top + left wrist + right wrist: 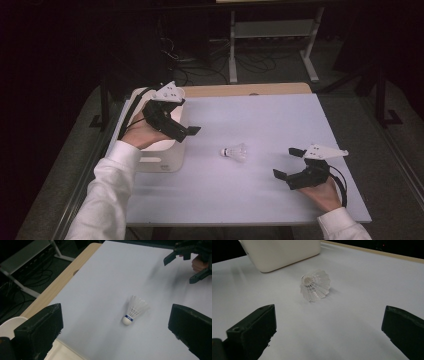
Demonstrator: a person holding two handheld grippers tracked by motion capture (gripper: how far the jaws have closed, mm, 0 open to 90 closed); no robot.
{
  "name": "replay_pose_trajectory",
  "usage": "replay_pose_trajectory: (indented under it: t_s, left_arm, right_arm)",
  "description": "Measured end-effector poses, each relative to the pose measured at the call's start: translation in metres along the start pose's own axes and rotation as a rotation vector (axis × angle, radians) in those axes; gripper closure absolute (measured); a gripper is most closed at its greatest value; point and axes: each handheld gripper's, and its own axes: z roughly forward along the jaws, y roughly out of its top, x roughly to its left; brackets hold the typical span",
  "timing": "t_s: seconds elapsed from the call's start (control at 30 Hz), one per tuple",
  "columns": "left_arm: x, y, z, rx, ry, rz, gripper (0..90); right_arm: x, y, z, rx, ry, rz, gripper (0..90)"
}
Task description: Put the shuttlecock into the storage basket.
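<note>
A white sheet [260,125] covers a wooden table [240,90]. On the dark floor behind it lie black cables [210,65] (all tangled up) near a grey metal stand [272,30].

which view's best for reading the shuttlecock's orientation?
Left gripper view: the shuttlecock lies on its side, cork, blue band and feather skirt all visible. The right gripper view looks at the open skirt end, so the cork is hidden. In the high view it is small, cork towards the left gripper.

white sleeves [107,200], black jaws (grey plates [168,92])
</note>
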Motion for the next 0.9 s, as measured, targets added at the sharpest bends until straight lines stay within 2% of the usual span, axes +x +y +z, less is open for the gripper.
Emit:
replay_pose_trajectory:
  t_s: [0.2, 0.27, 0.6, 0.9]
  left_arm:
    - [-0.003, 0.005, 0.01, 0.028, -0.019, 0.018, 0.0]
    - [-0.003, 0.009, 0.015, 0.056, -0.026, 0.042, 0.0]
    - [-0.006, 0.017, 0.03, 0.092, -0.056, 0.06, 0.0]
    - [-0.007, 0.02, 0.047, 0.138, -0.075, 0.1, 0.0]
  right_arm:
    - [0.0, 0.0, 0.0, 0.0, 0.0, -0.003, 0.0]
    - [0.001, 0.0, 0.0, 0.002, 0.002, -0.003, 0.0]
    - [0.001, 0.0, -0.001, -0.001, 0.004, -0.004, 0.0]
    - [0.001, -0.001, -0.003, -0.008, 0.002, 0.003, 0.0]
